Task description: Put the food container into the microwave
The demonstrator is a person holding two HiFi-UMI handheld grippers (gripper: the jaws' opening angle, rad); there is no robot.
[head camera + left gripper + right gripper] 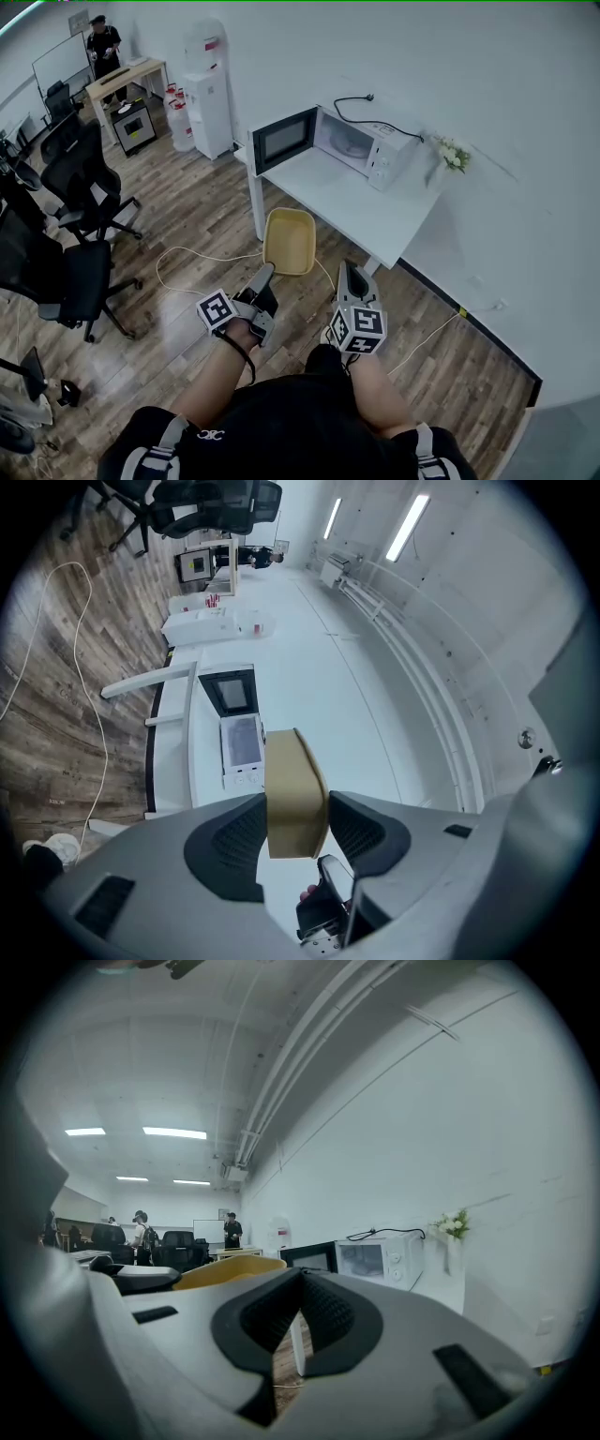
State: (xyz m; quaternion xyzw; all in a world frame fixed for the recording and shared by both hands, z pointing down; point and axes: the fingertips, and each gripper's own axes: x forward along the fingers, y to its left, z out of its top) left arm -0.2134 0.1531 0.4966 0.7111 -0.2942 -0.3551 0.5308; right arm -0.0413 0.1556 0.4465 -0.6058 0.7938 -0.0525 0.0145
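The left claw (265, 271) covers part of the food container's (291, 240) rim.

The food container (290, 240) is glowing pale yellow. The microwave (361, 145) is showing white, its door (284, 139) framed in black, and the counter (375, 216) is showing white as well. The floor (187, 225) is running in brown wood grain. The left gripper (265, 272) and right gripper (349, 268) are showing grey with black ribbed pads (228, 841) and black-and-white square-patterned cubes (216, 310). The office chairs (70, 272) are sitting black.
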